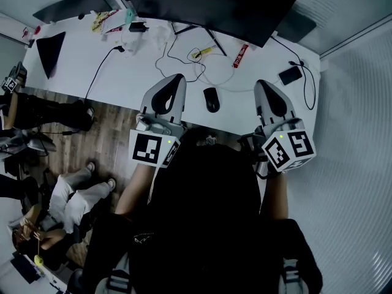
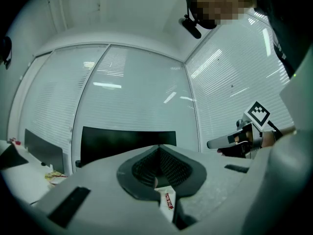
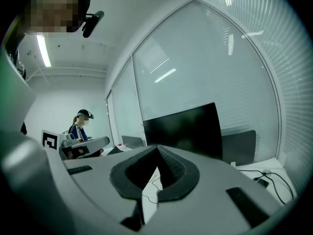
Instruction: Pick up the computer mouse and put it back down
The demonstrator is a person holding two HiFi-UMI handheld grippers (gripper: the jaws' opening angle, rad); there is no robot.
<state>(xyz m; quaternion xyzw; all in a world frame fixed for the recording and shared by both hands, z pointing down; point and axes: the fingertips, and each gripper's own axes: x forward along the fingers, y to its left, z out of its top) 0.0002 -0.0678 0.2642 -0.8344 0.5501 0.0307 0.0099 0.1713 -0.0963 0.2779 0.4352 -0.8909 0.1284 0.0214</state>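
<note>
The black computer mouse (image 1: 211,99) lies on the white desk (image 1: 122,72), near its front edge. It sits between my two grippers, and neither touches it. My left gripper (image 1: 177,78) hovers to its left and points toward the monitor, its jaws shut with nothing between them (image 2: 159,148). My right gripper (image 1: 262,84) hovers to the mouse's right, also shut and empty (image 3: 157,148). The mouse is hidden in both gripper views, which look level across the desk at the monitor (image 2: 127,143) and glass walls.
A large black monitor (image 1: 208,5) stands at the back of the desk. In front of it are looping cables (image 1: 184,57) and a red packet (image 1: 240,56); a phone (image 1: 290,75) lies at right and a charger (image 1: 137,26) at back left. People are by the desk's left end (image 1: 73,195).
</note>
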